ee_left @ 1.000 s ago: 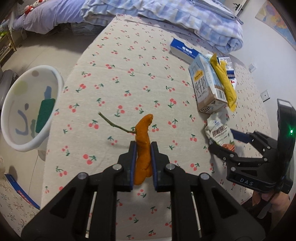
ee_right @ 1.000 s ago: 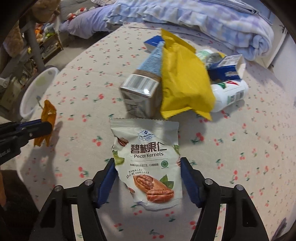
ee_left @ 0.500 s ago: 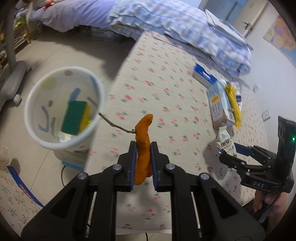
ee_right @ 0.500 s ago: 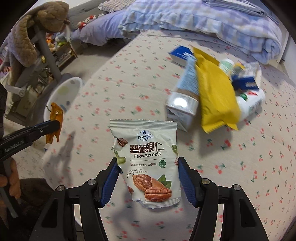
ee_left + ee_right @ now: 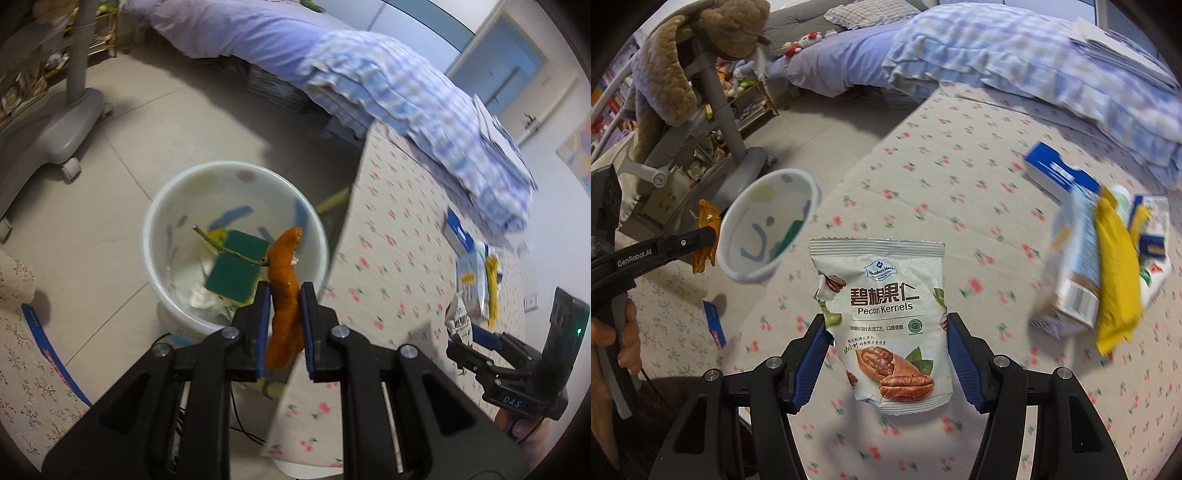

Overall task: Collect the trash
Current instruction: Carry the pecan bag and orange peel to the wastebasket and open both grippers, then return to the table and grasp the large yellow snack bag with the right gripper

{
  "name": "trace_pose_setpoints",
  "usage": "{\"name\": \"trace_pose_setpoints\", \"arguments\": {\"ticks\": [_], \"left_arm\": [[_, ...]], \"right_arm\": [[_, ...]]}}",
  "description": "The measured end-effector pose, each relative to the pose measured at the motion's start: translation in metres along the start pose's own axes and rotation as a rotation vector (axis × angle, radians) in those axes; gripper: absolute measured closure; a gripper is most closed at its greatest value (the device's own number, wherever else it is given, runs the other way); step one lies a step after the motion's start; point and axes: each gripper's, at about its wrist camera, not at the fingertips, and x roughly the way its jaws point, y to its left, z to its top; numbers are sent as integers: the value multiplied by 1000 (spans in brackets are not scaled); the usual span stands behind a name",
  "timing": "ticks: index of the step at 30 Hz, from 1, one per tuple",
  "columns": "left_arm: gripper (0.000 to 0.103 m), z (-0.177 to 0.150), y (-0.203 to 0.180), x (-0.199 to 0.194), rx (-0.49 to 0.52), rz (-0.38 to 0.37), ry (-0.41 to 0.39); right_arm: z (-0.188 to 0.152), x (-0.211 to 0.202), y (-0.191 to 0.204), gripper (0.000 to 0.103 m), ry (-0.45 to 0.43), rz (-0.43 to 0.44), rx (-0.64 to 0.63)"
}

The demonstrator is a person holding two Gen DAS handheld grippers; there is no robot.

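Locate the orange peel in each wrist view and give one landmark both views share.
Left wrist view: the orange peel stands at lower centre, clamped in the left hand-held gripper, in front of the white bin.
Right wrist view: the peel is at the left edge, just left of the bin.
Shared landmark: the white bin.

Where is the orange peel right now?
In the left wrist view the orange peel is pinched in the left gripper, in line with the near rim of the white bin beside the table edge.
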Motion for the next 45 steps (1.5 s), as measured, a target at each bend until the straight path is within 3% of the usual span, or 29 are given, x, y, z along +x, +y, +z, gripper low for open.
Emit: {"name": "trace_pose_setpoints", "arguments": {"ticks": [2,4,6,8,11,18,21,25,30,34,45], "left_arm": [[85,7,10,-1,-24,7,-3],[75,14,19,-2,-46,25,-7],[34,19,26,-4,-70,57,-5],[19,22,34,-8,-98,94,-12],[18,24,40,-6,-106,159,33],[4,25,50,-19,-62,254,-7],[3,28,57,-20,-45,284,-7],[2,29,64,-22,-55,295,5],[1,29,69,-22,-64,315,14],[1,28,66,-20,-56,306,26],[1,21,41,-16,13,284,23]], "right_arm": [[9,6,6,39,0,10,0],[19,13,12,39,-5,40,5],[30,19,19,39,-5,63,17],[40,25,26,39,-2,83,18],[56,35,42,38,3,90,-4],[88,64,78,37,17,113,-31],[98,76,91,37,23,126,-37],[108,89,105,36,26,143,-38],[116,96,113,19,32,161,-33],[119,91,114,17,16,162,-17],[99,33,76,12,-94,73,-2]]}}
